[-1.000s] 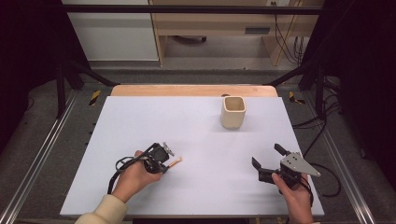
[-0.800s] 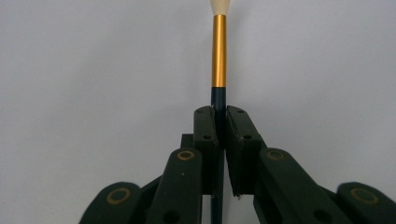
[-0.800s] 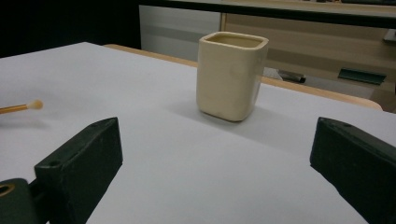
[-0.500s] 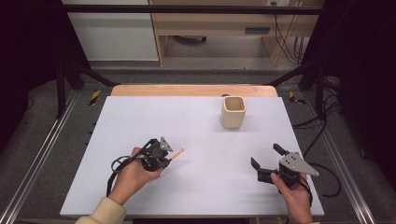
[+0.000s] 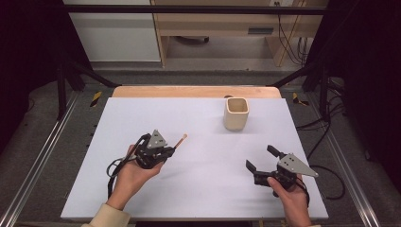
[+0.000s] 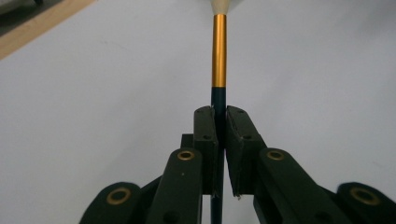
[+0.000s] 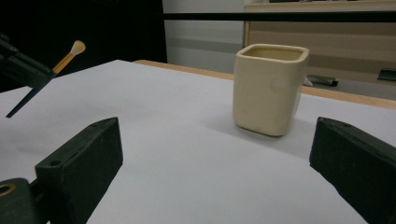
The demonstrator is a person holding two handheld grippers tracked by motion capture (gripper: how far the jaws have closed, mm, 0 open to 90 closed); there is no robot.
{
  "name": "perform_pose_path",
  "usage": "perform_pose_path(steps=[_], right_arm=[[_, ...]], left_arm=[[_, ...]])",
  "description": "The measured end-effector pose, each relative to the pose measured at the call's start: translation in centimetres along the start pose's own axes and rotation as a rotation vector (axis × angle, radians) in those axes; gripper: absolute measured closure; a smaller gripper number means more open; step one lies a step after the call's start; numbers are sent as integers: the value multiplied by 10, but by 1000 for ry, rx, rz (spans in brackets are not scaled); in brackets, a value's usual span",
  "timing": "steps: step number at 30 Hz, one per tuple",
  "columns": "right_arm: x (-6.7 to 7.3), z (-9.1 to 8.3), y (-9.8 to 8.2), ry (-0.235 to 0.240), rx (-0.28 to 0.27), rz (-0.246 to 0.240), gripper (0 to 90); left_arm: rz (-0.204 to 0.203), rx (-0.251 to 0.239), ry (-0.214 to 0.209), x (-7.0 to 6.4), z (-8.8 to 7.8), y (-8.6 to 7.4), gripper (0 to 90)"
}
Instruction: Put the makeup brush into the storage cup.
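Left gripper (image 5: 163, 151) clamped the brush (image 6: 219, 51), tip aimed at the far cup (image 5: 236, 113); right gripper (image 5: 263, 160) gaped empty, open table (image 5: 142, 113) between.

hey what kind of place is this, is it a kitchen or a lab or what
Most likely a lab or workshop recording bench, not a kitchen. A white-topped table sits inside a metal frame, cables trail on the floor behind, and each hand works a hand-held gripper; the left one clamps a small brush near a beige cup.

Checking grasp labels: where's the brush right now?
In the high view the brush is at the table's left-centre, clamped in the left tool, bristle tip aimed toward the cream cup farther right; the right gripper view shows it lifted off the surface.
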State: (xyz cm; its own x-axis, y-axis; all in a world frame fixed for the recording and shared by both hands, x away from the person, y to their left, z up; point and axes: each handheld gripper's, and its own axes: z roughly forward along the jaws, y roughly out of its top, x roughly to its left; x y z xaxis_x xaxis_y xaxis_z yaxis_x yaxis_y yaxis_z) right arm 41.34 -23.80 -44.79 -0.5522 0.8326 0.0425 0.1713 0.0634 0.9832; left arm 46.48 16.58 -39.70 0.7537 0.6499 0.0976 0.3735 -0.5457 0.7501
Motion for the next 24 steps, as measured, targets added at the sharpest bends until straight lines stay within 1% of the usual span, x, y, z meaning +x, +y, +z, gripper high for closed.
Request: perform_pose_path(steps=[1, 3, 5, 6, 7, 8, 10, 11, 13, 14, 15, 16, 17, 19, 20, 21, 22, 24], right_arm=[[2, 1, 0, 4, 1, -5, 32], [7, 4, 1, 20, -3, -9, 33], [11, 7, 2, 29, 2, -10, 33], [13, 9, 2, 35, 0, -10, 32], [13, 9, 2, 35, 0, -10, 32], [16, 13, 2, 52, 13, 3, 30], [18, 16, 1, 71, 34, 30, 35], [18, 18, 1, 85, 39, 18, 36], [20, 23, 2, 95, 42, 12, 38], [21, 26, 3, 105, 47, 17, 39], [23, 31, 5, 114, 47, 14, 39], [23, 31, 5, 114, 47, 14, 39], [27, 37, 9, 125, 46, -4, 40], [30, 41, 14, 128, 40, -10, 44], [30, 41, 14, 128, 40, -10, 44], [34, 47, 23, 130, 29, -27, 60], [35, 49, 27, 129, 30, -35, 65], [37, 55, 35, 124, 30, -56, 72]], left_arm=[[0, 0, 0, 0, 0, 0, 828], [-11, -46, 4, 2, -2, -5, 828], [-17, -72, 0, 2, -4, -8, 828], [-22, -84, -2, 2, -5, -10, 828], [-22, -84, -2, 2, -5, -10, 828], [-25, -112, -3, 2, -6, -12, 828], [-14, -114, 1, 2, -7, -13, 828], [-11, -120, 2, 1, -7, -13, 828], [-7, -133, 0, -1, -8, -14, 828], [-7, -133, 0, -1, -8, -14, 828], [-14, -148, 2, 0, -8, -14, 828], [-14, -148, 2, 0, -8, -14, 828], [-24, -171, -2, 1, -8, -15, 828], [-28, -186, 3, 1, -9, -15, 828], [-28, -186, 3, 1, -9, -15, 828], [-34, -198, 4, 1, -10, -15, 828], [-34, -198, 4, 1, -10, -15, 828], [-43, -219, 11, 1, -12, -15, 828]])
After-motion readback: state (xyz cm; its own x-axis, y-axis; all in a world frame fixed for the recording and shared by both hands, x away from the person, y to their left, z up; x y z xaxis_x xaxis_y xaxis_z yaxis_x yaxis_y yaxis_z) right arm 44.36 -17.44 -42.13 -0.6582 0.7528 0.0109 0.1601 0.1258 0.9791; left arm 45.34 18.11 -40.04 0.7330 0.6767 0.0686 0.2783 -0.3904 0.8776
